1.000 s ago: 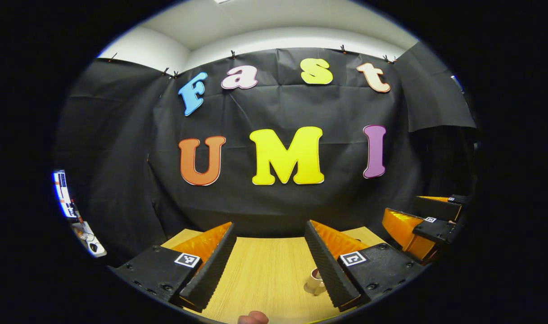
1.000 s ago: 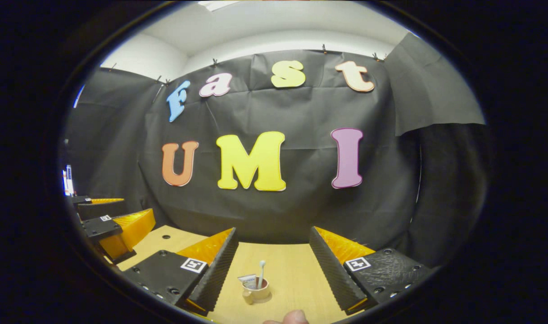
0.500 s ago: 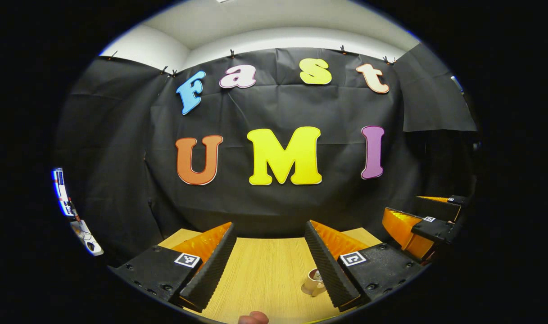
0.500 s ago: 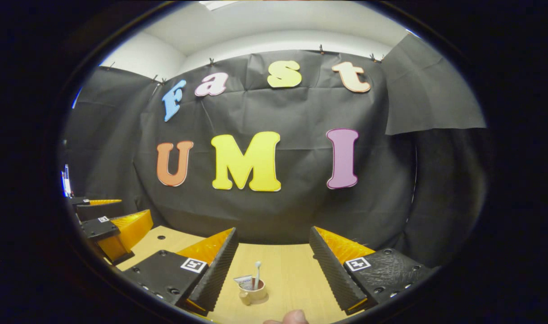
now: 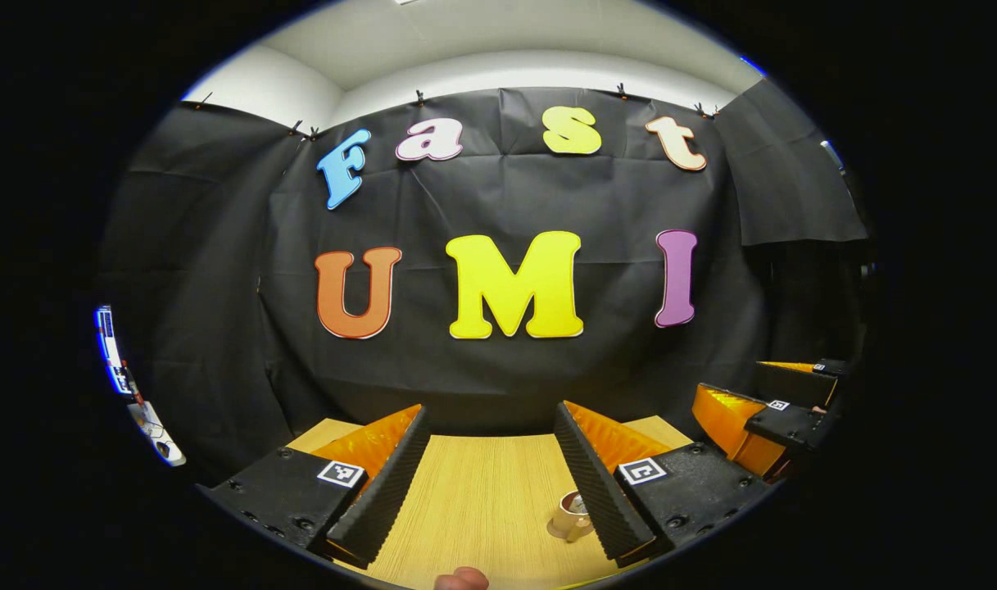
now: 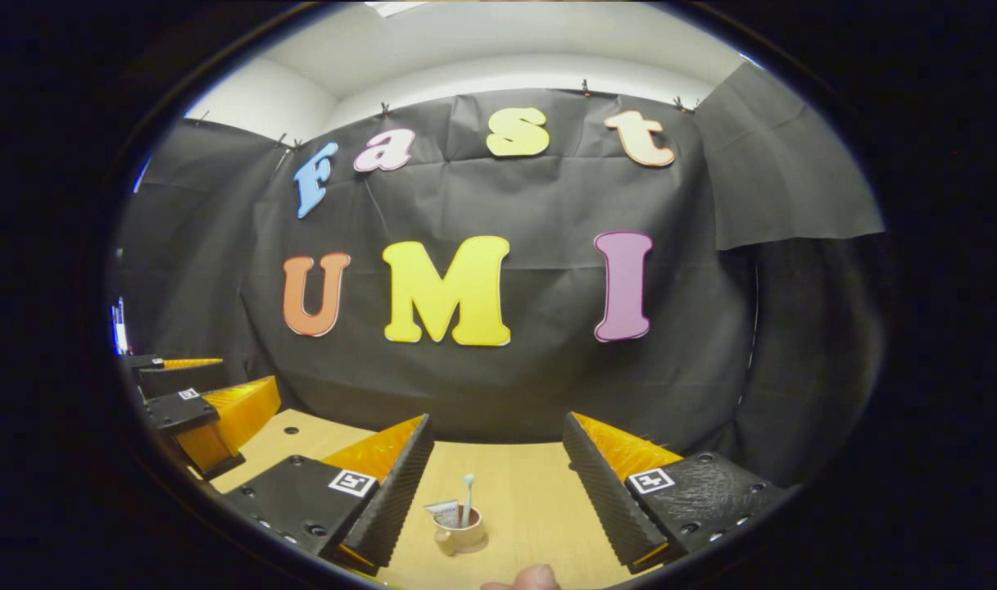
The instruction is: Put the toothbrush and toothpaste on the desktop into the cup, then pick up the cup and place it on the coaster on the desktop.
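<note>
Your left gripper [image 5: 488, 483] hangs above the pale wood-grain counter [image 5: 473, 500], fingers apart, nothing between them. The small beige ceramic cup with a handle [image 5: 569, 516] stands on the counter just beside its right finger [image 5: 600, 492], partly hidden by it. Your right gripper [image 6: 491, 492] also has its fingers spread wide and empty. In the right gripper view the cup [image 6: 459, 533] sits near the left finger [image 6: 392, 496], with the white toothbrush [image 6: 466, 496] upright inside and the white toothpaste tube [image 6: 442, 509] leaning beside it. Coaster: cannot tell.
</note>
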The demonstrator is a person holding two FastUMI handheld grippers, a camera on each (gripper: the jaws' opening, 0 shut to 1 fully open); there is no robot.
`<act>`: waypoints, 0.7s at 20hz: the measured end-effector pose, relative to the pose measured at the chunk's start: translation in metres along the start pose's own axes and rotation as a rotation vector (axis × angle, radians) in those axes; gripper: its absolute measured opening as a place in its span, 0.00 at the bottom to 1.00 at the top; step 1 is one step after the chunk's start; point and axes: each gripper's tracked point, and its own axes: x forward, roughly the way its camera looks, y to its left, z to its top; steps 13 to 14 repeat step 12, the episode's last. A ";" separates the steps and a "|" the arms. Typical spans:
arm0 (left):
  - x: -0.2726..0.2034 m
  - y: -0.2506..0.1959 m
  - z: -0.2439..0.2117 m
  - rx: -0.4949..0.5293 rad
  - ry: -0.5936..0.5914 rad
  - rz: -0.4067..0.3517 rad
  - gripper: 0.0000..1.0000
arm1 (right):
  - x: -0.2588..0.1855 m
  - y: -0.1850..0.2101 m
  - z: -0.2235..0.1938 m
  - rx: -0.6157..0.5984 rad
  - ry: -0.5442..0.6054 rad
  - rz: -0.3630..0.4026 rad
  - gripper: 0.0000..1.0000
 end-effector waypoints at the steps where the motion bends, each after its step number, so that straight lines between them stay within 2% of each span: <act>1: 0.001 0.000 0.000 0.000 0.001 0.000 0.96 | 0.000 -0.001 0.001 -0.003 0.000 -0.002 0.96; 4: 0.003 -0.002 0.000 -0.003 -0.003 -0.005 0.96 | 0.002 -0.002 0.002 -0.006 -0.004 -0.005 0.96; 5: 0.003 -0.001 0.000 -0.003 -0.004 -0.004 0.90 | 0.003 -0.001 0.002 -0.006 -0.004 -0.005 0.96; 6: 0.004 -0.001 0.000 -0.005 -0.005 -0.004 0.96 | 0.003 -0.001 0.002 -0.005 -0.001 -0.006 0.96; 7: 0.004 -0.002 0.001 -0.008 -0.005 -0.007 0.96 | 0.004 0.000 0.001 -0.006 0.001 -0.002 0.93; 9: 0.005 -0.003 0.001 -0.005 -0.006 -0.010 0.96 | 0.002 0.001 0.004 -0.016 -0.006 0.003 0.96; 10: 0.005 -0.003 0.003 -0.003 -0.009 -0.010 0.90 | 0.003 0.001 0.007 -0.020 -0.014 0.001 0.96; 11: 0.006 -0.003 0.004 -0.001 -0.014 -0.009 0.90 | 0.003 0.001 0.007 -0.018 -0.018 0.001 0.96; 12: 0.005 -0.004 0.004 0.000 -0.015 -0.012 0.96 | 0.004 0.002 0.008 -0.015 -0.018 0.003 0.96; 14: 0.005 -0.004 0.004 0.000 -0.015 -0.012 0.96 | 0.004 0.002 0.008 -0.015 -0.018 0.003 0.96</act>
